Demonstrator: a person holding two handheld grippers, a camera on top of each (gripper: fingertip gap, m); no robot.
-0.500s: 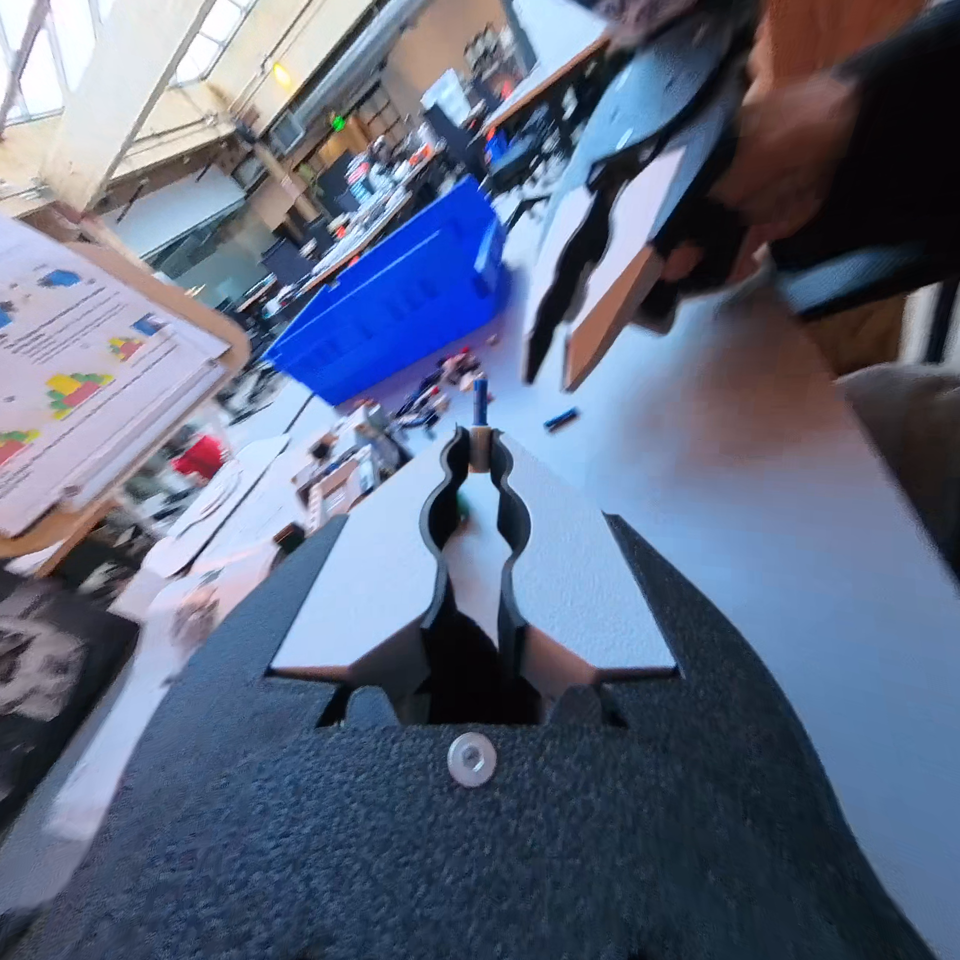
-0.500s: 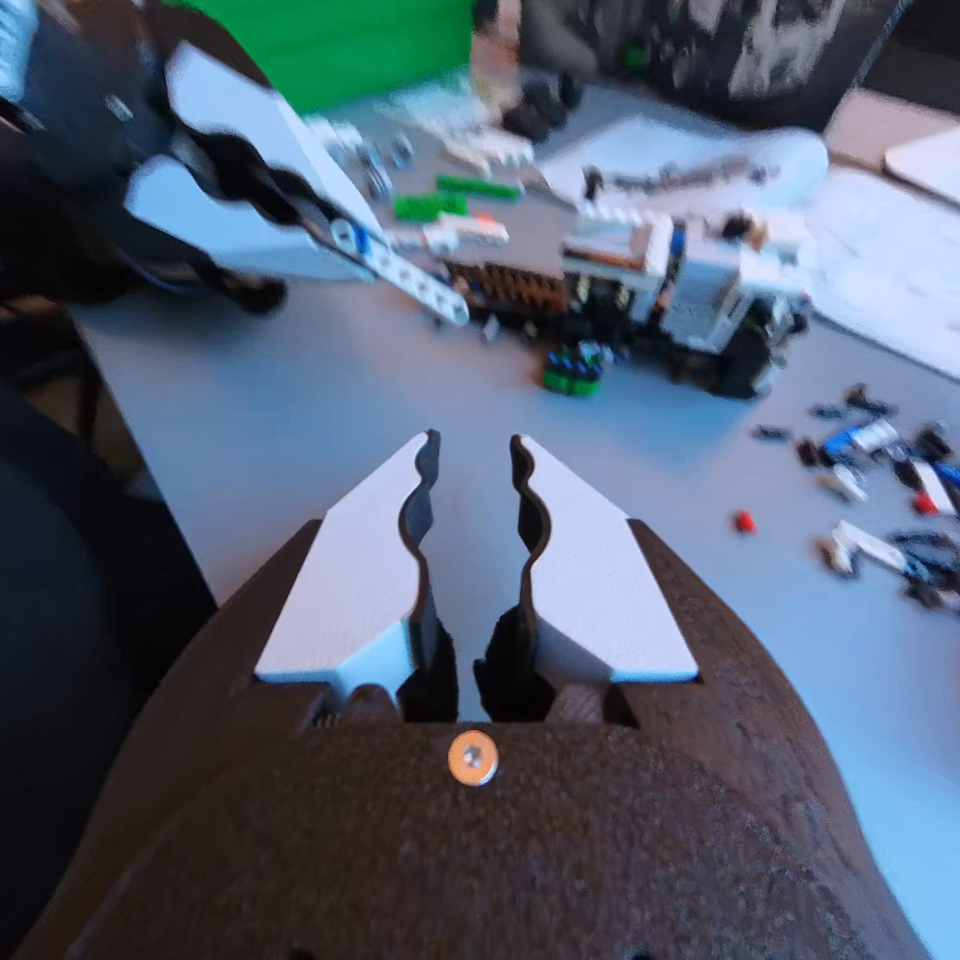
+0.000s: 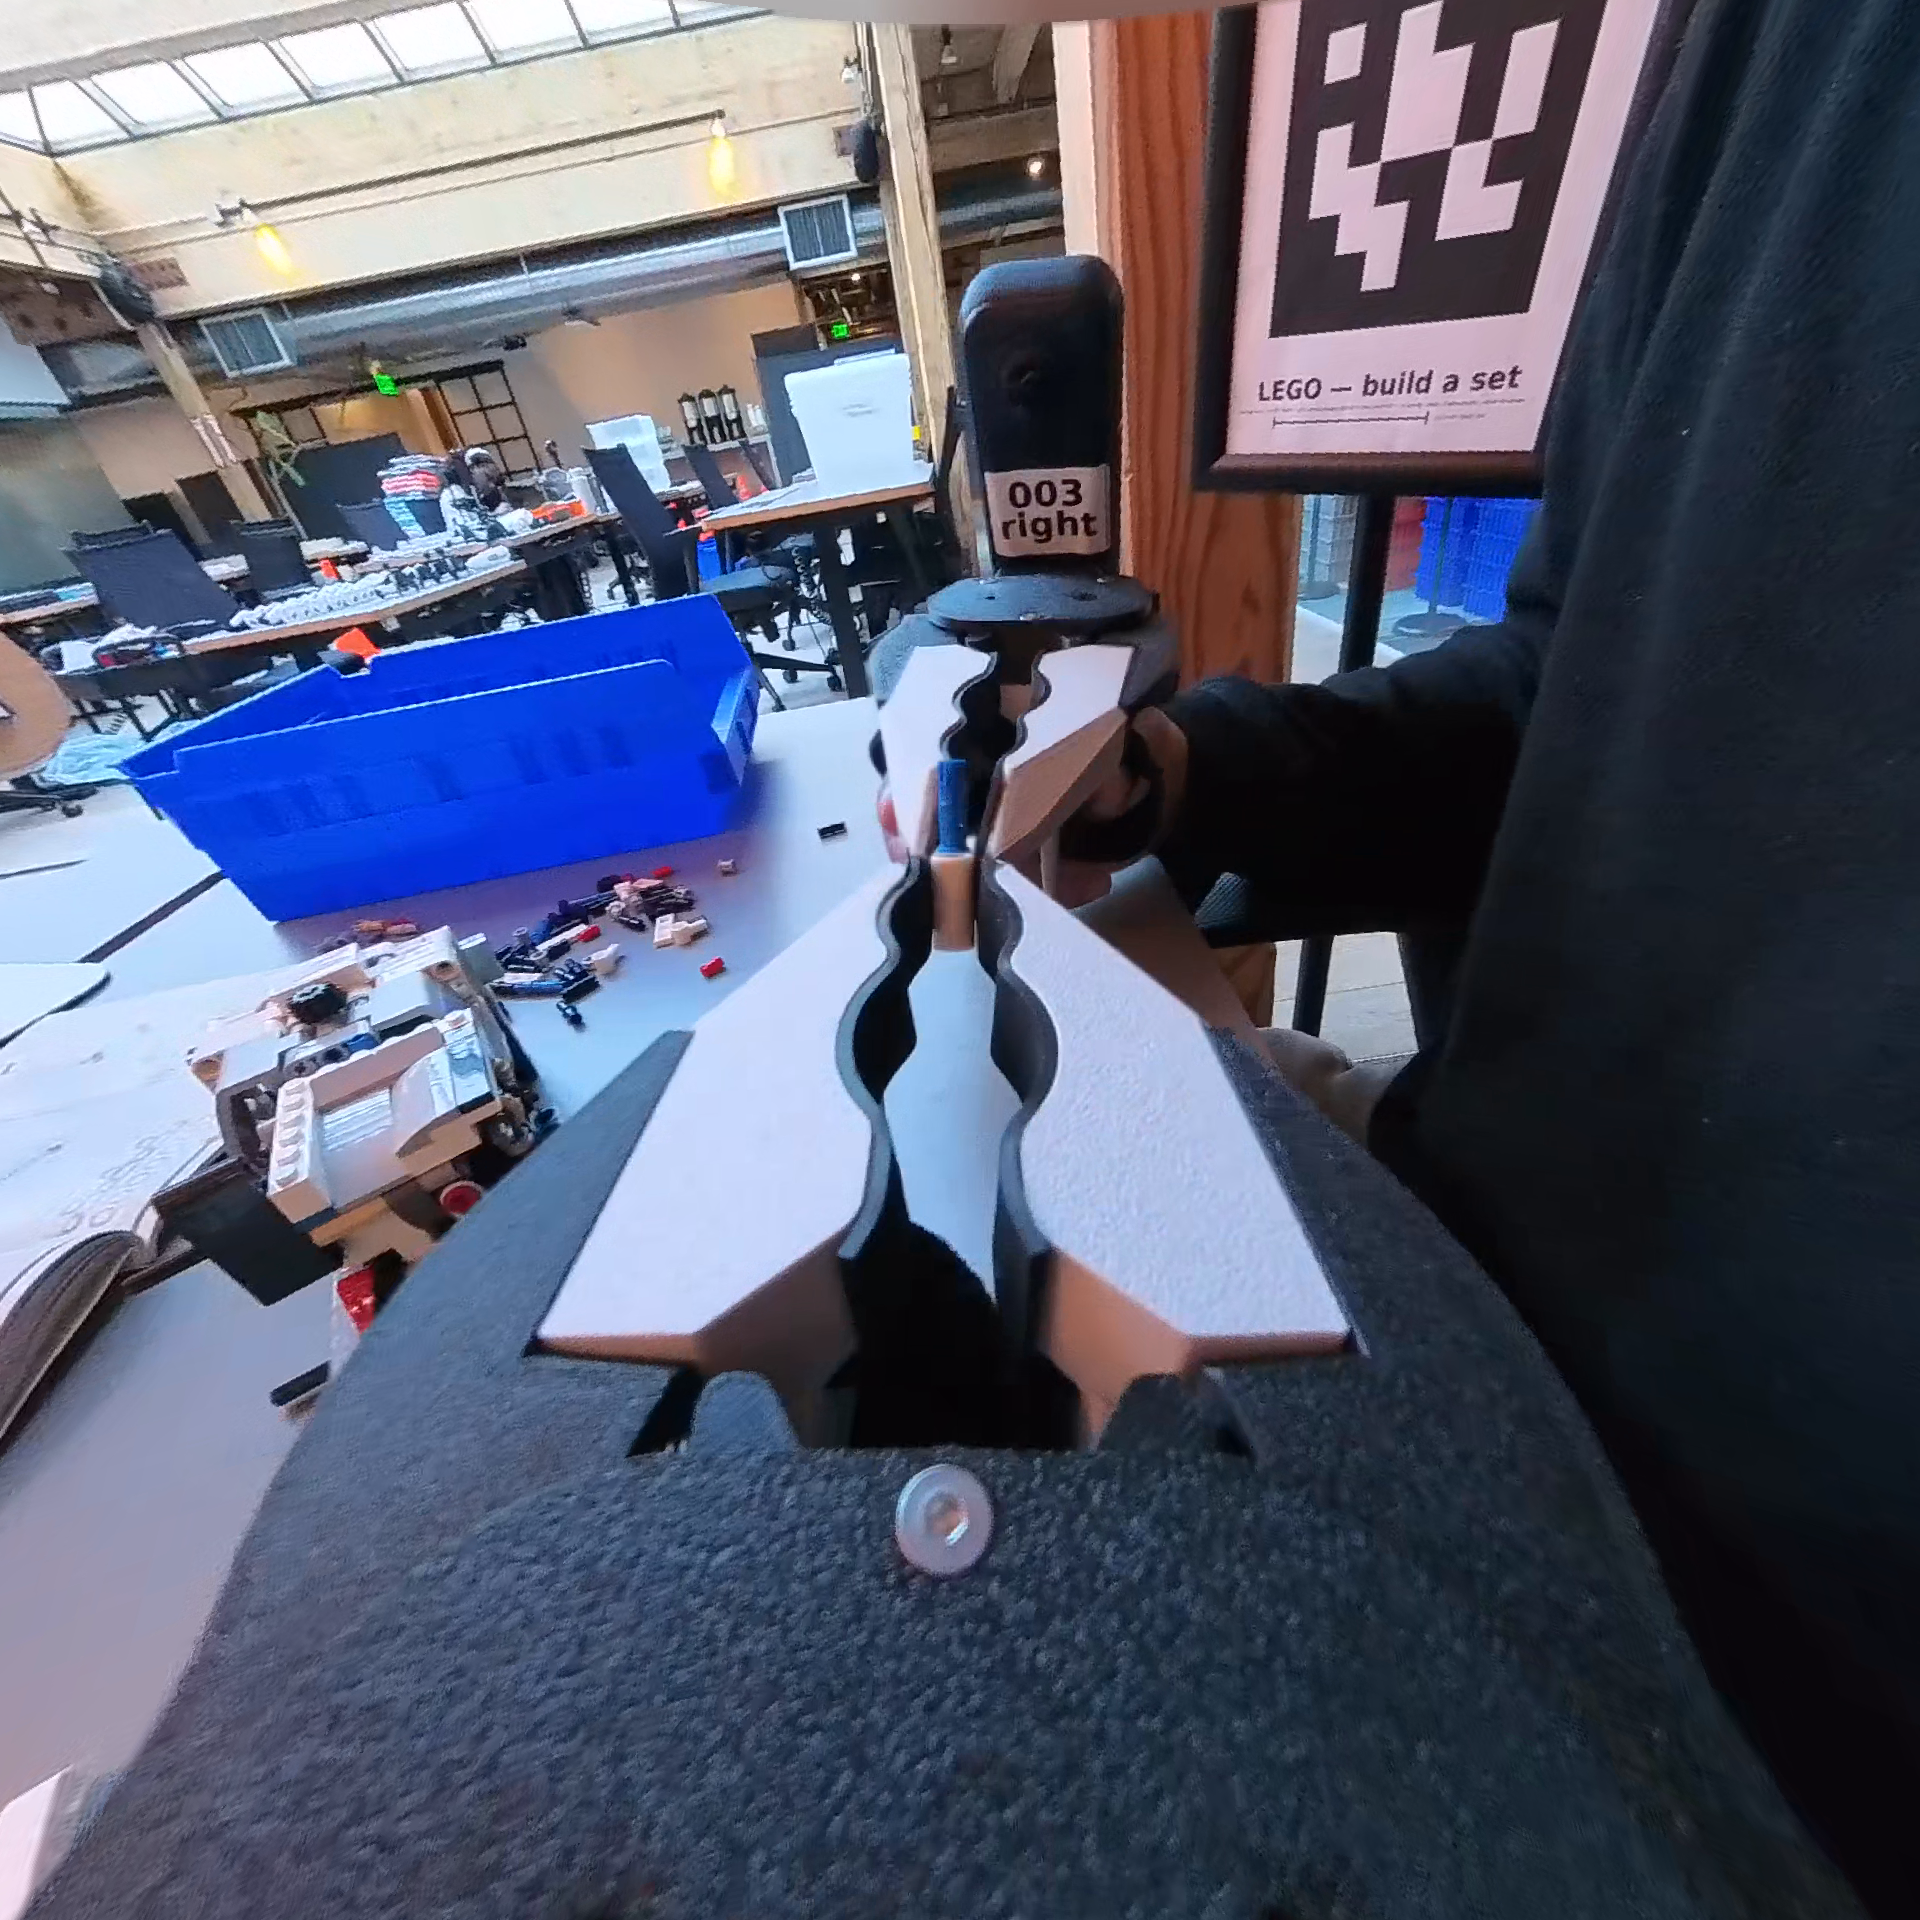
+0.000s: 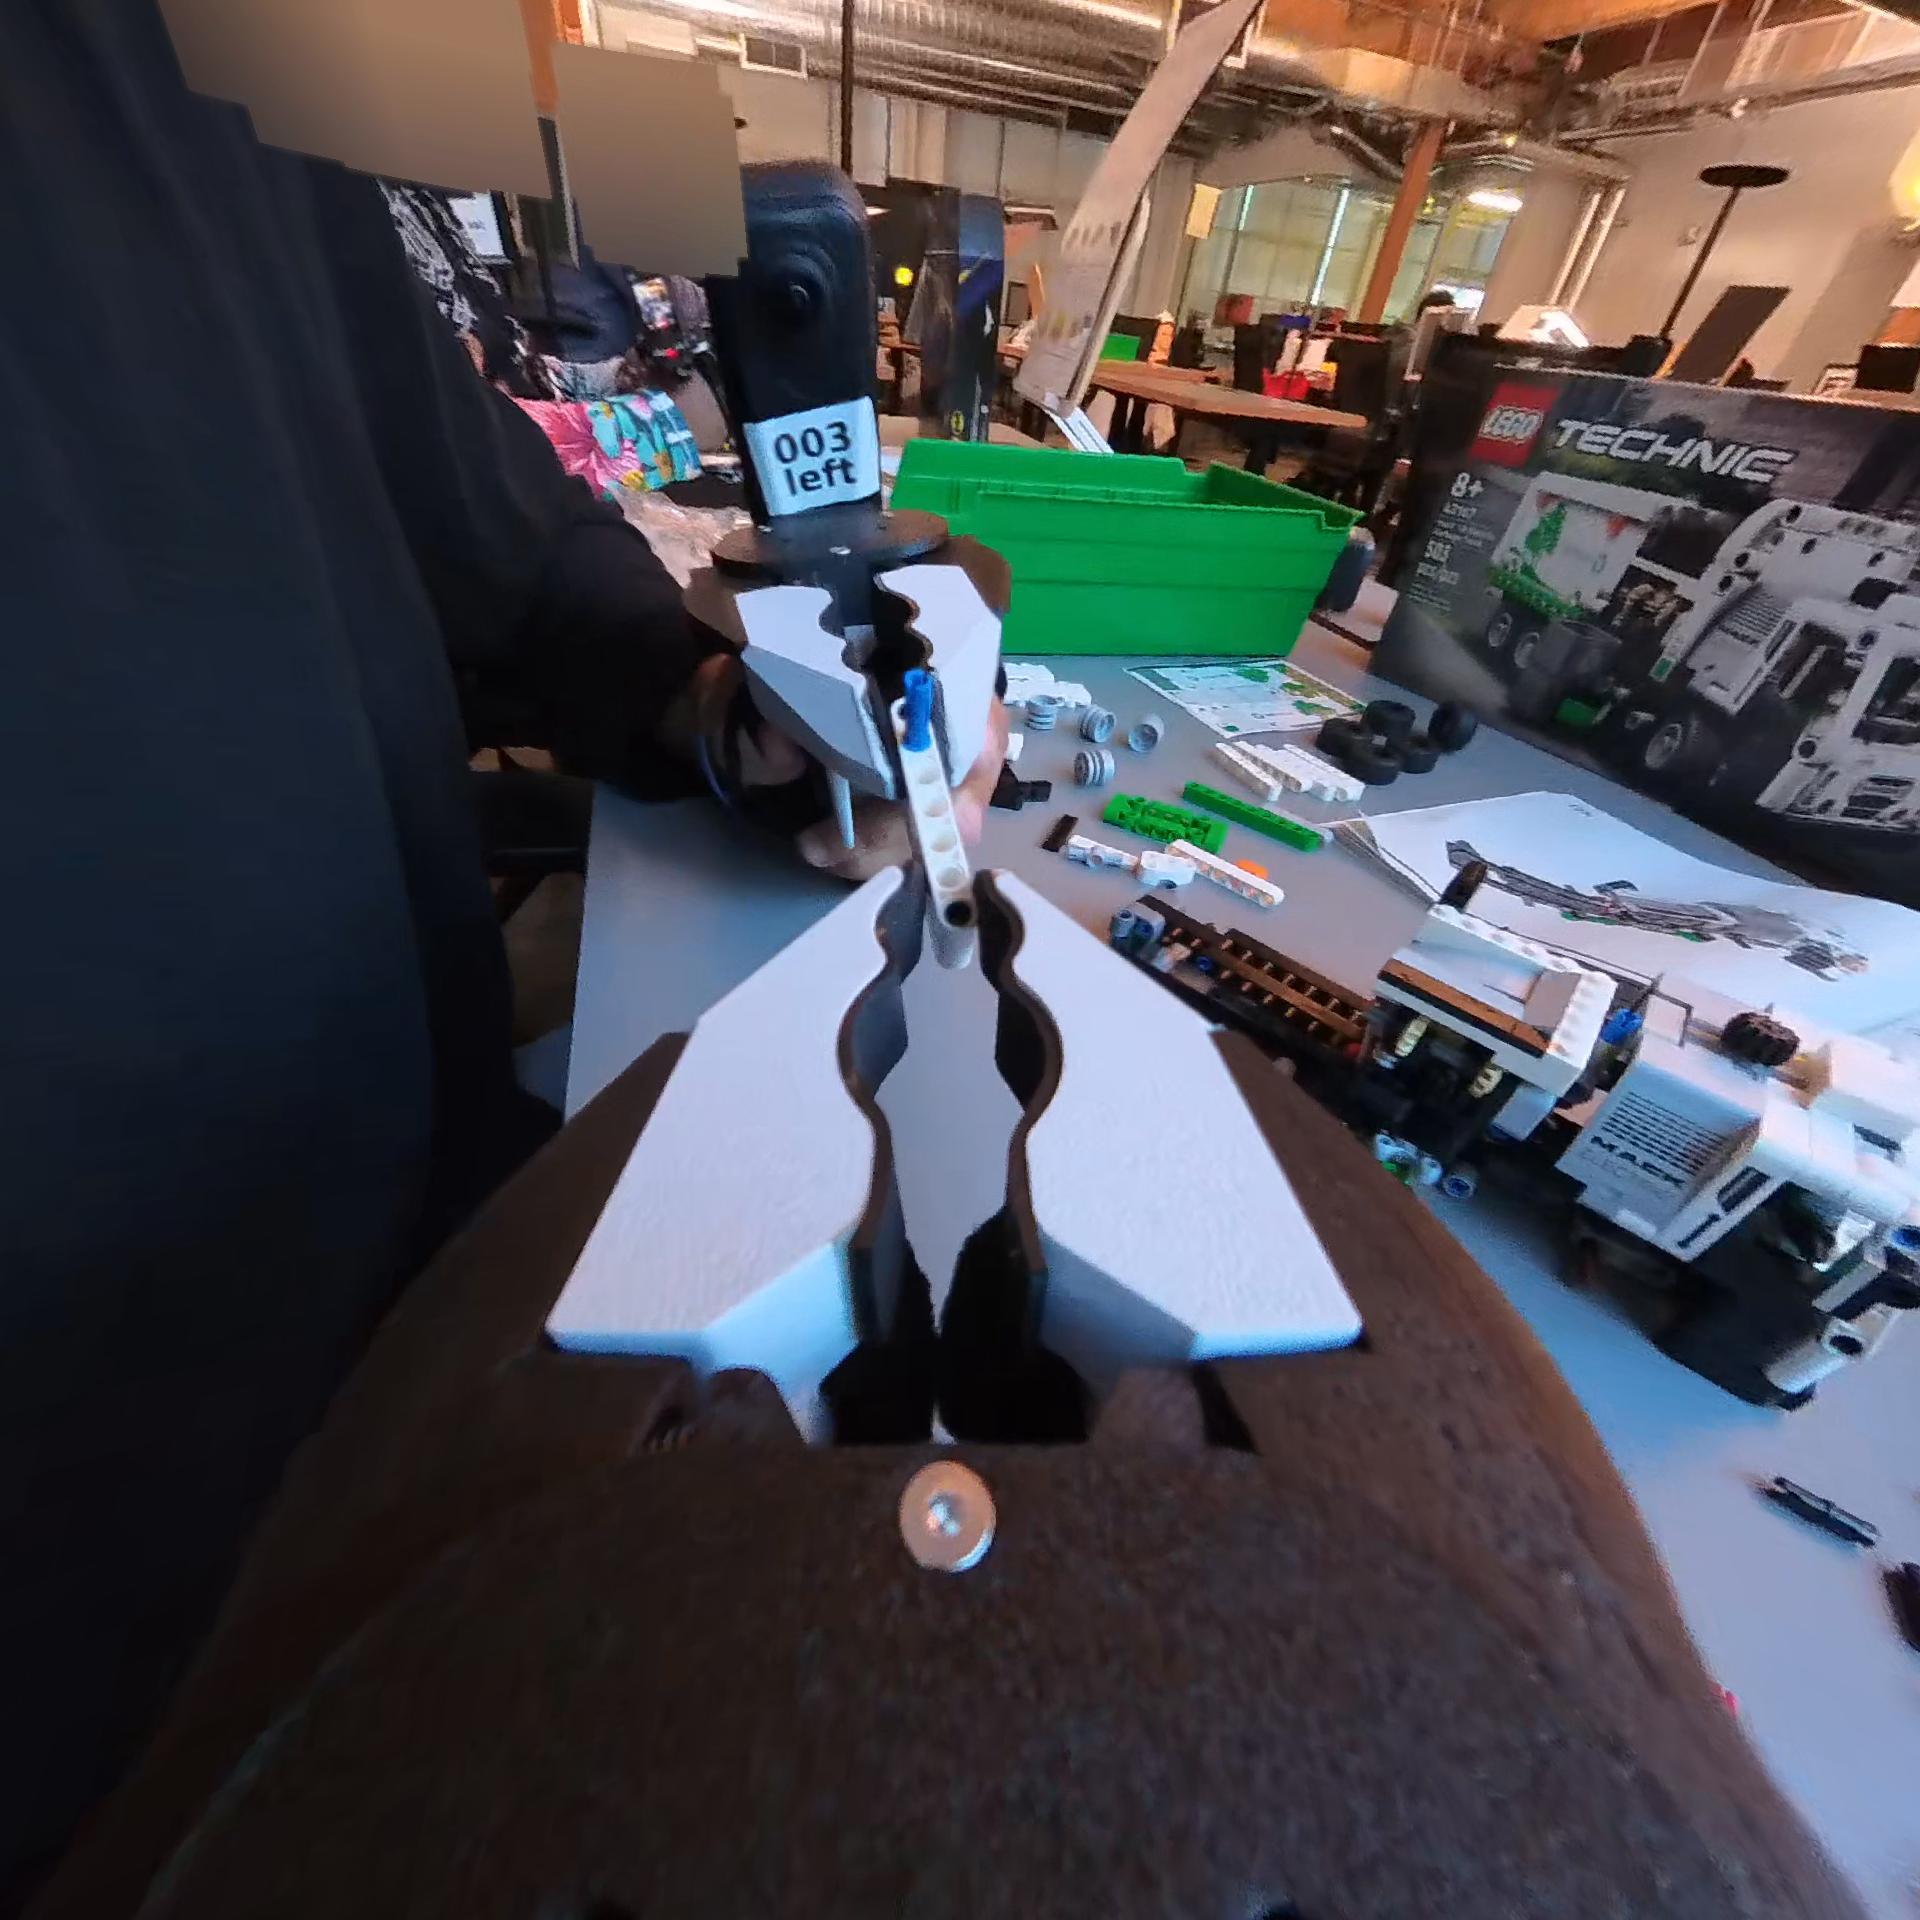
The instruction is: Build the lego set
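White beam [image 4: 938, 831] with blue pin [image 4: 915, 710] hanging midair between both claws. Left gripper [image 3: 954, 883] pinching one end, right gripper [image 4: 948, 902] closing on other, probably steadying it so pin seats. Half-built truck [image 4: 1621, 1112] sitting at 3 o'clock on table [image 4: 727, 935], waiting for this piece.
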